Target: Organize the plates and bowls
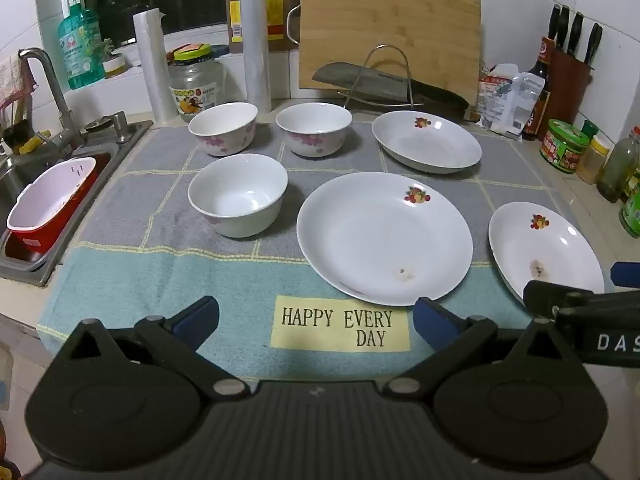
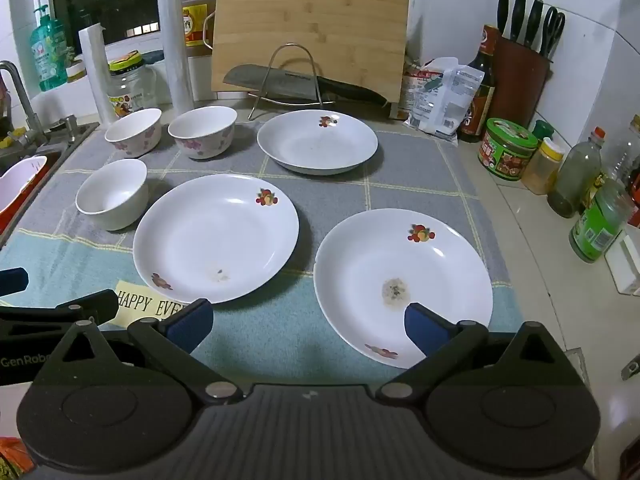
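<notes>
Three white bowls and three white plates with fruit prints lie apart on a grey and teal mat (image 1: 160, 272). The near bowl (image 1: 238, 194) sits left of the middle plate (image 1: 384, 236); two flowered bowls (image 1: 223, 128) (image 1: 314, 128) stand behind. A far plate (image 1: 426, 140) and a right plate (image 1: 544, 248) lie beyond. My left gripper (image 1: 316, 316) is open above the mat's near edge, holding nothing. My right gripper (image 2: 308, 320) is open too, its right finger over the near rim of the stained right plate (image 2: 402, 284). The middle plate (image 2: 216, 236) lies to its left.
A sink (image 1: 44, 184) with a red and white basket (image 1: 52, 204) borders the mat on the left. Behind stand a cutting board (image 1: 388, 28), a cleaver on a wire rack (image 1: 384, 84), rolls, a jar and bottles. Jars, bottles (image 2: 576, 176) and a knife block (image 2: 520, 76) line the right counter.
</notes>
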The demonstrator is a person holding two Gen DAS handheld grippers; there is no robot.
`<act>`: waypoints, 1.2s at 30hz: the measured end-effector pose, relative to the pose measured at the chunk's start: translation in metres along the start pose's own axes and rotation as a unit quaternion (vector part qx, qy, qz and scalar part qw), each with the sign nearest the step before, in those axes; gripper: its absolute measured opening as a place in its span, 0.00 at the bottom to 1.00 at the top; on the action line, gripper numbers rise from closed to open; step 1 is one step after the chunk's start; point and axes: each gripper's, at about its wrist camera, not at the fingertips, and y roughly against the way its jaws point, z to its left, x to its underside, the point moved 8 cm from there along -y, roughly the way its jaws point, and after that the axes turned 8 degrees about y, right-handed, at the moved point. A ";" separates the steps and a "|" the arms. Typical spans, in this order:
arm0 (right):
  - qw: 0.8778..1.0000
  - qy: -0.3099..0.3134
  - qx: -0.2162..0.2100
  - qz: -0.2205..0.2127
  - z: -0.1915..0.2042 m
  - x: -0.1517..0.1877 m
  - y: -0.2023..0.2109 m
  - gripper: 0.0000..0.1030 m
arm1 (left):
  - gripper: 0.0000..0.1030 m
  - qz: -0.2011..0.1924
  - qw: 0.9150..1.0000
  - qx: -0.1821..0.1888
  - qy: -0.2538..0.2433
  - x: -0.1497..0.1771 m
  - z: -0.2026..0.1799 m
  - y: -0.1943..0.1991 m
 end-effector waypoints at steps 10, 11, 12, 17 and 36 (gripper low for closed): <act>1.000 0.000 0.000 -0.009 0.001 -0.001 0.001 1.00 | 0.99 0.001 1.000 0.003 0.003 0.001 0.003 0.002; 1.000 0.000 0.000 -0.010 0.000 -0.002 0.000 1.00 | 0.99 0.001 1.000 0.003 0.003 0.001 0.003 0.002; 1.000 0.000 0.000 -0.010 0.000 -0.002 0.000 1.00 | 0.99 0.001 1.000 0.003 0.003 0.001 0.004 0.003; 1.000 0.002 -0.001 -0.014 0.000 -0.001 0.003 1.00 | 0.99 0.001 1.000 0.001 0.003 0.001 0.003 0.001; 1.000 0.001 0.004 -0.015 0.003 -0.004 0.007 1.00 | 0.99 0.004 1.000 0.004 0.005 -0.003 0.005 0.002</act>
